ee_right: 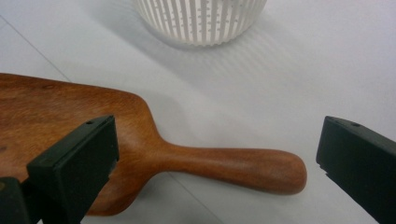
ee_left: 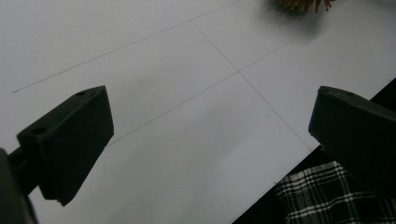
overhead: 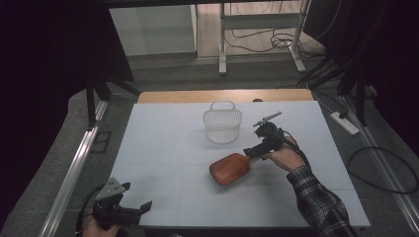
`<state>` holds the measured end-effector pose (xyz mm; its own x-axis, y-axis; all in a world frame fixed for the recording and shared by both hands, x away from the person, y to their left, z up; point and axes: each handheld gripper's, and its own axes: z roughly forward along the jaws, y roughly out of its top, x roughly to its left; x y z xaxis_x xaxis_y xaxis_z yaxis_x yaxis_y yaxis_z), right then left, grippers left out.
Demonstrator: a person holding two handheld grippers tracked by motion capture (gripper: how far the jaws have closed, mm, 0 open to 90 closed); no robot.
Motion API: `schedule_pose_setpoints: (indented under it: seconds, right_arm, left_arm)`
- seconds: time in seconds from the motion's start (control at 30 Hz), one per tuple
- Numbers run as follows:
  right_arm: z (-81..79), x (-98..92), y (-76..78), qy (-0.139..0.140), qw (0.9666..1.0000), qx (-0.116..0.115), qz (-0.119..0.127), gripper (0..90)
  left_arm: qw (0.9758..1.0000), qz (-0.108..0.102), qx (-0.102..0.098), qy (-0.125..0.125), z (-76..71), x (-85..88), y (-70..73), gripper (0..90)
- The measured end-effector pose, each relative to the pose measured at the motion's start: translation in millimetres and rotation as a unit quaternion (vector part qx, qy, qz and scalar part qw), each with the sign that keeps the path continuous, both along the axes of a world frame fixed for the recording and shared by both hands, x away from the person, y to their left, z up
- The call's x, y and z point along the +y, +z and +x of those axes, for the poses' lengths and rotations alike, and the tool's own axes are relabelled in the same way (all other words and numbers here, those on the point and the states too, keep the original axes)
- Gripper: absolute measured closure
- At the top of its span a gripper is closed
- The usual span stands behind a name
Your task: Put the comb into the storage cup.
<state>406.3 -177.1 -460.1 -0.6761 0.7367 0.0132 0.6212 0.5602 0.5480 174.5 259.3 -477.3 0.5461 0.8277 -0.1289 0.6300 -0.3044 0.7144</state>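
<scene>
In the high view, a white slatted basket (overhead: 222, 122) is seen standing upright toward the far side of the white tabletop (overhead: 163, 148). A wooden hairbrush (overhead: 230, 168) lies nearer than the basket and slightly to its right, back upward, with its handle pointing toward the right gripper (overhead: 253, 150). That gripper is held by the right hand (overhead: 285, 157) just beyond the handle's end, on the basket's near right; a plaid sleeve (overhead: 321, 202) trails from the hand. The left gripper (overhead: 137, 200) is held well to the near left of the basket, at the tabletop's near edge, its 2 jaws spread.

In the left gripper view, the 2 black jaws are seen wide apart over bare white tabletop (ee_left: 187, 116), with nothing between them. Bristle tips of the hairbrush (ee_left: 303, 4) appear at the top edge, and plaid cloth (ee_left: 327, 196) at the lower right.

In the right gripper view, the jaws are released and set wide, with the hairbrush (ee_right: 140, 140) handle lying across the gap between them, ungrasped. The basket (ee_right: 201, 21) stands beyond the handle, apart from it.
</scene>
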Motion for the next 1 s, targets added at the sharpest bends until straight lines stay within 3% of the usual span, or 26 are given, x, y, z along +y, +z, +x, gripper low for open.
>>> schedule_pose_setpoints:
  seconds: [0.13,0.43,0.5,0.53,0.57,0.63,0.67,0.87,0.93,1.0]
  right_arm:
    - [6.6,4.5,-2.8,-0.003,0.9999,0.01,0.003,0.0]
    - [18.9,16.8,-9.0,-0.005,0.9995,0.019,-0.023,0.0]
    - [20.5,17.4,-9.3,-0.006,0.9995,0.022,-0.022,9.0]
    - [21.0,16.9,-9.4,-0.003,0.9995,0.024,-0.022,18.4]
    - [21.0,16.9,-9.4,-0.003,0.9995,0.024,-0.022,18.4]
    - [21.9,15.3,-8.9,0.008,0.9992,0.036,-0.017,41.2]
    - [21.9,15.3,-8.9,0.008,0.9992,0.036,-0.017,41.2]
    - [22.8,14.6,-6.6,0.025,0.9986,0.045,-0.012,81.7]
    - [22.6,14.7,-5.8,0.031,0.9986,0.042,-0.011,89.5]
    - [22.4,14.9,-5.2,0.035,0.9986,0.04,-0.009,89.9]
  left_arm:
    - [1.0,0.0,0.0,0.0,0.0,0.0,0.0,0.8]
    - [1.0,-0.002,0.001,0.0,0.1,0.5,-0.2,0.9]
    - [1.0,-0.002,0.001,0.0,0.0,0.5,-0.2,0.9]
    - [1.0,-0.002,0.001,-0.001,0.0,0.5,-0.2,1.0]
    - [1.0,-0.001,0.001,-0.001,0.0,0.4,-0.1,1.0]
    - [1.0,-0.001,0.001,-0.002,0.1,0.2,-0.1,1.0]
    - [1.0,0.0,0.001,-0.002,0.1,0.1,-0.2,1.0]
    - [1.0,0.004,0.002,-0.004,0.4,-1.3,-0.3,1.5]
    - [1.0,0.005,0.002,-0.005,0.5,-1.8,-0.4,1.7]
    - [1.0,0.006,0.002,-0.006,0.5,-2.0,-0.5,1.8]
